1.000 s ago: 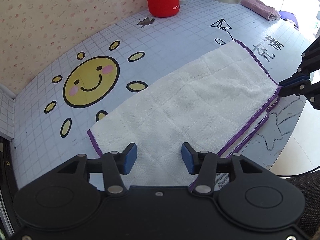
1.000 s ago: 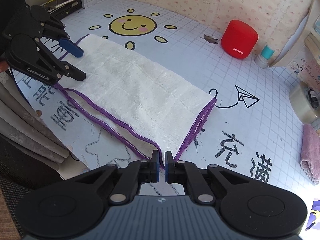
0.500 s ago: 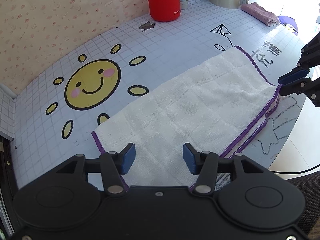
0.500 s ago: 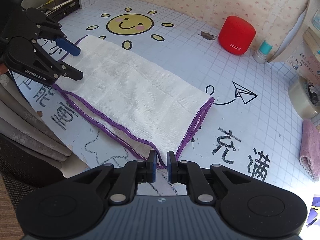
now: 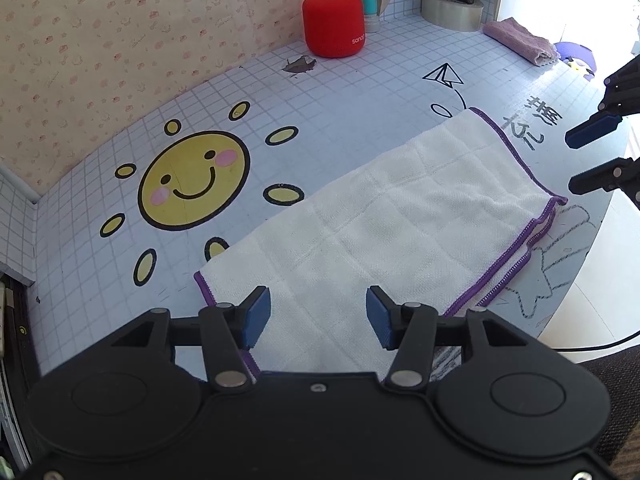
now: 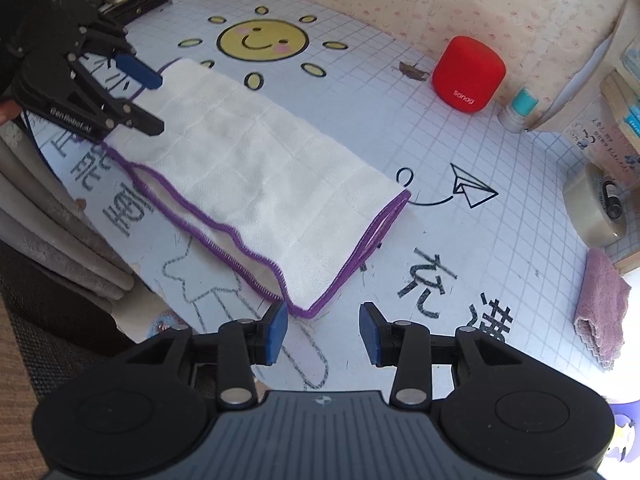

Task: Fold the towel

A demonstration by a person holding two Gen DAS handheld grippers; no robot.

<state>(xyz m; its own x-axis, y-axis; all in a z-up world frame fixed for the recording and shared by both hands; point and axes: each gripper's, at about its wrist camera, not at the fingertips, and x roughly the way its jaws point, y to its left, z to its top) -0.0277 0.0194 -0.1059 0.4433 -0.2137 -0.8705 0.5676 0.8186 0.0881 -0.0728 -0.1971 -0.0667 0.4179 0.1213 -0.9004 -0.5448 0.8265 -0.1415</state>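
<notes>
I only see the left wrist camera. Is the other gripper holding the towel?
Observer: No. In the right wrist view the towel corner lies loose on the table, just ahead of the right gripper. Its jaws are opening, and the pads are off the cloth.
Operator: Is my gripper touching the towel?
Observer: It doesn't look so. Seen from that side, the left gripper hangs open above the towel's far end, with nothing pinched.
</notes>
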